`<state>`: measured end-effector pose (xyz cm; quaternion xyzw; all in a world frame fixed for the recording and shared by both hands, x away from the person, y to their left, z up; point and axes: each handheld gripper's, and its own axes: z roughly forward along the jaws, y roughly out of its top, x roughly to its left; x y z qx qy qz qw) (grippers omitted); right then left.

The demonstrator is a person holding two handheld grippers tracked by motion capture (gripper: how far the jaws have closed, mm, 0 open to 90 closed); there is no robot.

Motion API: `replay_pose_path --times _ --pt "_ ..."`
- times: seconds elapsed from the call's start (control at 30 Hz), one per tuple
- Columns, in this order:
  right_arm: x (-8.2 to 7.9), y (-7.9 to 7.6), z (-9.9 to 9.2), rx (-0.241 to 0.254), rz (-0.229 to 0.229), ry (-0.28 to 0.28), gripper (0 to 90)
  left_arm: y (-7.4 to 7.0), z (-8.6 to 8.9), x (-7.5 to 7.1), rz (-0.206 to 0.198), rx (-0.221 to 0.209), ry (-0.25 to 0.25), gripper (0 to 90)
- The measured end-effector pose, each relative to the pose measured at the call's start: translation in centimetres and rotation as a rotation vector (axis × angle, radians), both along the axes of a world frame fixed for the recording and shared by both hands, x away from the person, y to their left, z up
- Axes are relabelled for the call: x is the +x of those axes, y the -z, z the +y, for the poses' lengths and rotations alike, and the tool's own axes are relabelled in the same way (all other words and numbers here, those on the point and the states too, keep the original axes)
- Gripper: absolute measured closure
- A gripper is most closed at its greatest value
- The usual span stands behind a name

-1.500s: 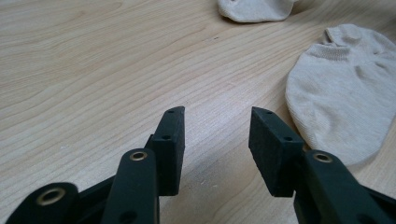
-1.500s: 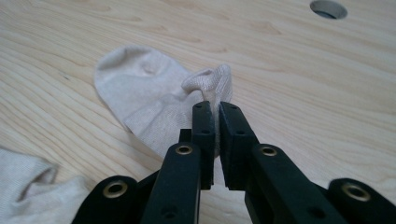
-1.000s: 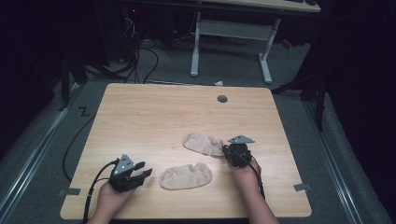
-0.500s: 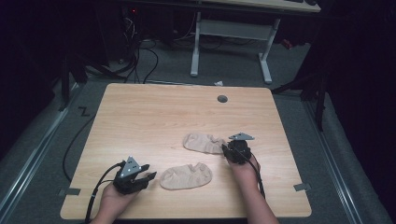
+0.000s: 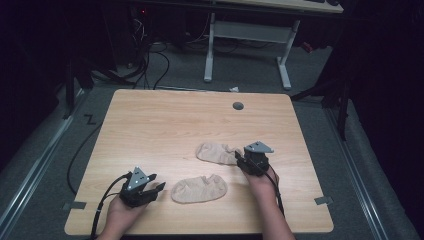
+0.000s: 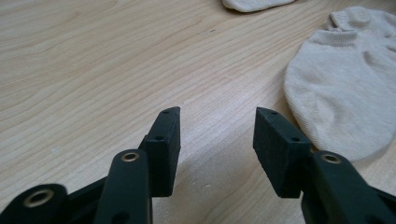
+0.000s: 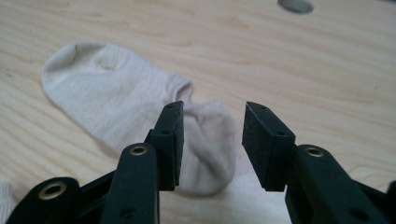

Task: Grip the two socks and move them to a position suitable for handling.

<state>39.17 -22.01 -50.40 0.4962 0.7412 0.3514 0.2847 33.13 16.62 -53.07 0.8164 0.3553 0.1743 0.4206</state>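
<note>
Socks are the business at hand: two beige ones lie flat on the wooden table [image 5: 150, 120], near its front edge. The right gripper [image 7: 212, 140] has its jaws parted with nothing between them, poised just over the cuff end of the far sock [image 7: 121, 98], whose fabric lies under and between the jaws. The left gripper [image 6: 217, 140] is likewise spread wide and empty, low over bare wood, with the near sock [image 6: 345, 88] just beside its right-hand jaw and untouched. In the high view the near sock [image 5: 199, 188] sits between the two hands, the far sock [image 5: 216, 152] reaching leftward from the right gripper [image 5: 239, 161]. My guess is a risk on the right: closing too high would pinch only a fold, letting the thin, limp cloth slip free or drag across the table.
</note>
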Motion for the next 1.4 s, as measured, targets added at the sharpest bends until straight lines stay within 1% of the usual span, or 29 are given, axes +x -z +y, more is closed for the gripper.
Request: replay_pose_path --times 0.03,0.1,0.13,0.17,0.2,0.23,0.27,0.3,0.33,0.37,0.4,0.43,0.5,0.57,0.6,0.67,0.73,0.8,0.87,0.97,1.07,1.13,1.17,1.23,1.27,1.37,1.4 --pt "0.2 -0.1 0.1 -0.015 -0.019 0.004 59.4 -0.1 0.0 0.0 -0.001 -0.006 -0.008 50.2" --pt "0.5 -0.3 0.2 -0.024 -0.036 0.004 59.3 -0.2 -0.1 0.1 -0.004 -0.015 -0.022 49.5" --pt "0.7 -0.4 0.2 -0.007 -0.033 0.008 59.1 -0.2 -0.3 0.4 0.008 -0.022 -0.045 48.8" --pt "0.9 -0.5 0.1 0.014 -0.031 0.002 59.1 -0.3 -0.4 0.8 0.031 -0.032 -0.064 48.3" --pt "0.9 -0.5 0.1 0.020 -0.032 0.003 58.6 -0.3 -0.5 0.9 0.035 -0.033 -0.069 48.3" --pt "0.8 -0.5 0.1 0.024 -0.031 0.003 58.5 -0.3 -0.6 1.1 0.037 -0.022 -0.077 48.4" --pt "0.7 -0.4 0.0 0.038 -0.031 -0.004 58.5 -0.3 -0.9 1.3 0.037 -0.006 -0.084 48.4" --pt "0.7 -0.2 0.0 0.038 -0.019 -0.023 58.6 -0.4 -1.2 1.6 0.044 0.002 -0.091 48.3" --pt "0.7 -0.1 0.0 0.019 -0.005 -0.041 58.6 -0.5 -1.3 1.8 0.047 0.007 -0.095 48.3" --pt "0.6 0.0 -0.1 0.012 -0.003 -0.042 58.6 -0.7 -1.5 2.1 0.048 0.002 -0.099 48.3" --pt "0.4 0.1 -0.4 0.028 -0.005 -0.041 59.0 -1.1 -1.9 2.5 0.047 -0.005 -0.099 48.4" --pt "0.3 0.2 -0.9 0.064 -0.001 -0.040 59.4 -1.3 -2.2 2.7 0.043 -0.007 -0.100 48.3" --pt "0.3 0.3 -1.5 0.089 0.006 -0.046 58.8 -1.8 -3.0 3.4 0.036 -0.013 -0.096 48.5" --pt "0.4 0.3 -1.9 0.113 0.019 -0.040 58.7 -2.1 -3.6 4.2 0.033 -0.008 -0.098 48.5" --pt "0.4 0.3 -2.1 0.121 0.029 -0.037 59.0 -2.2 -4.1 4.7 0.039 -0.005 -0.093 48.7" --pt "0.4 0.4 -2.3 0.131 0.042 -0.034 59.4 -2.4 -4.8 5.4 0.042 -0.008 -0.075 48.7" --pt "0.4 0.3 -2.5 0.143 0.060 -0.032 62.8 -2.7 -5.6 6.2 0.048 -0.008 -0.055 48.7" --pt "0.5 0.4 -2.5 0.153 0.073 -0.034 64.3 -3.0 -6.8 7.1 0.042 0.012 -0.032 49.0" --pt "0.5 0.5 -2.5 0.161 0.094 -0.035 64.2 -3.1 -7.6 7.6 0.035 0.018 -0.024 49.1" --pt "0.7 0.8 -2.4 0.150 0.118 -0.034 63.8 -2.9 -9.0 8.8 0.037 0.022 -0.011 49.5" --pt "0.7 0.9 -2.4 0.156 0.128 -0.033 64.3 -2.5 -10.0 9.6 0.056 0.050 -0.006 49.4" --pt "0.7 0.9 -2.4 0.153 0.133 -0.033 64.4 -2.3 -10.7 10.1 0.057 0.050 -0.003 49.3" --pt "0.8 1.0 -2.4 0.151 0.133 -0.037 64.4 -2.2 -11.0 10.4 0.063 0.042 -0.004 49.3" --pt "0.8 1.1 -2.4 0.148 0.142 -0.034 64.4 -2.0 -11.7 10.9 0.077 0.039 0.003 49.3" --pt "0.9 1.2 -2.4 0.147 0.151 -0.031 64.4 -1.9 -12.1 11.1 0.077 0.042 0.004 49.3" --pt "0.9 1.3 -2.6 0.154 0.160 -0.034 65.4 -1.8 -13.1 11.8 0.080 0.054 0.010 49.6" --pt "0.9 1.3 -2.6 0.151 0.164 -0.033 66.0 -1.8 -13.4 11.9 0.084 0.050 0.008 50.5"
